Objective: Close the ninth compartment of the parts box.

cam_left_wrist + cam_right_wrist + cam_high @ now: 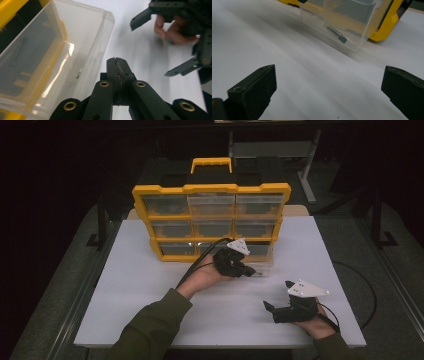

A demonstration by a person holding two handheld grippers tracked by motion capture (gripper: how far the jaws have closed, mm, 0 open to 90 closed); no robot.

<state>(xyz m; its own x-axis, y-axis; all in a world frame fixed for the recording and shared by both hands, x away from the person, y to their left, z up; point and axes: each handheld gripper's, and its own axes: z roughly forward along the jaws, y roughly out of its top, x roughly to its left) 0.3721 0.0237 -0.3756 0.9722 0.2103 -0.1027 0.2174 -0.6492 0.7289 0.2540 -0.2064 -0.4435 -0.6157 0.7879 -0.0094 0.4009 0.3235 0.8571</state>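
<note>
My left gripper, jaws pressed together and empty, hangs just beside the clear drawer pulled partway from the yellow organizer, a small bit lying inside; my right gripper waits apart on the desk, jaws wide, likely ready to reach in.
</note>
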